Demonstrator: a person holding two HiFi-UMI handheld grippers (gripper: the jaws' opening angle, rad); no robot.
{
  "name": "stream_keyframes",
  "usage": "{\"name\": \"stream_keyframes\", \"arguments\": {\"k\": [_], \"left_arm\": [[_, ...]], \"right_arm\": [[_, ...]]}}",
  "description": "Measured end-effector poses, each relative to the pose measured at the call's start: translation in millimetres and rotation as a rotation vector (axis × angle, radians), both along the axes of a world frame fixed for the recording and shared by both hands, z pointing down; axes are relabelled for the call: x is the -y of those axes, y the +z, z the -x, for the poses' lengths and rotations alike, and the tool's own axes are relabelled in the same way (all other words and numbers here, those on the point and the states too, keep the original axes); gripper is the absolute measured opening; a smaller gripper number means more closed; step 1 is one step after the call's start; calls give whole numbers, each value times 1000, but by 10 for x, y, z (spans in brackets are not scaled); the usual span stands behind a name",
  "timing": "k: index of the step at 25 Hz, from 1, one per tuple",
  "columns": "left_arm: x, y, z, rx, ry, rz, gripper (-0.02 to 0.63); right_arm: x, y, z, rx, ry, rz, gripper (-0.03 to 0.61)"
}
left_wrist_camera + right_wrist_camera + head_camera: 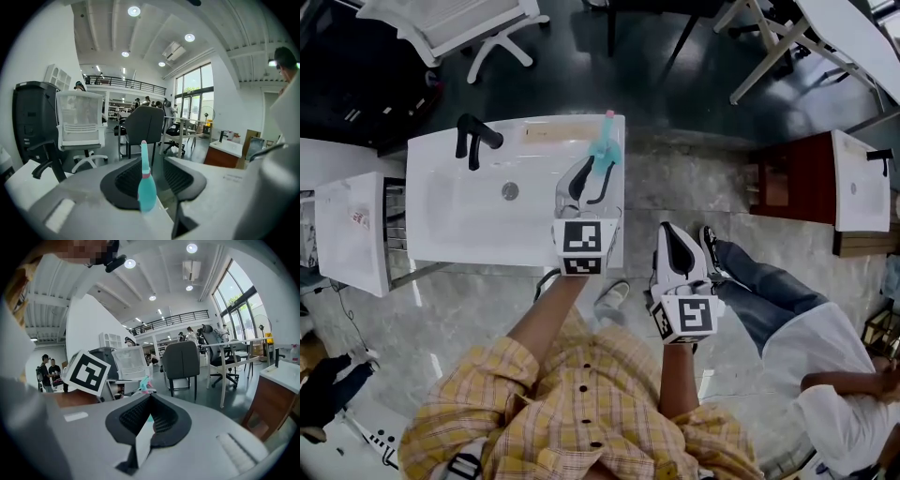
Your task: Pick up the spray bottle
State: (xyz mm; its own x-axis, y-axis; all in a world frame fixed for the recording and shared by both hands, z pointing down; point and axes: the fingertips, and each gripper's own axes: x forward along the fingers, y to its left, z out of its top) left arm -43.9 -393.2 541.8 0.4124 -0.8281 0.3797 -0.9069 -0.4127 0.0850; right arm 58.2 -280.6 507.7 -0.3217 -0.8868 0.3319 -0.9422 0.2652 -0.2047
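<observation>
On the far right corner of the white sink (pixel 459 220), away from the black tap (pixel 474 141), stands the blue-green spray bottle (pixel 606 150) with its thin top up. The left gripper (pixel 589 176) is over the right side of the sink with its jaws wide apart, and the bottle is in the gap between them. In the left gripper view the bottle (pixel 146 190) looks closer to the left pad than the right one. Neither pad seems to press on it, so nothing is held yet. The right gripper (pixel 678 234) hangs off the right side of the sink, above the floor, with its jaws closed together and nothing in them. I think the step now is to close the left jaws on the bottle. To do it well, the gripper should slide a bit so the bottle sits in the middle of the gap. It should also go low enough for the pads to meet the fat round body, not the thin neck. Then it should squeeze slowly. The bottle is tall and right by the edge of the sink, so a bump from one pad could tip it or push it off onto the floor. Once the grip is firm, lift straight up.
</observation>
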Motion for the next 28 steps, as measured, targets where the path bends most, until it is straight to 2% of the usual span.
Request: {"name": "stream_keyframes", "arguments": {"k": [16, 20, 22, 28], "left_arm": [[418, 296, -35, 58, -2, 31, 138], [488, 368, -36, 63, 4, 44, 132], [503, 387, -46, 68, 13, 48, 100], [471, 372, 8, 78, 6, 48, 97]], "right_arm": [[94, 167, -79, 3, 32, 42, 0], [72, 178, -89, -4, 37, 47, 0], [63, 168, -93, -8, 41, 46, 0], [10, 140, -114, 2, 58, 42, 1]]}}
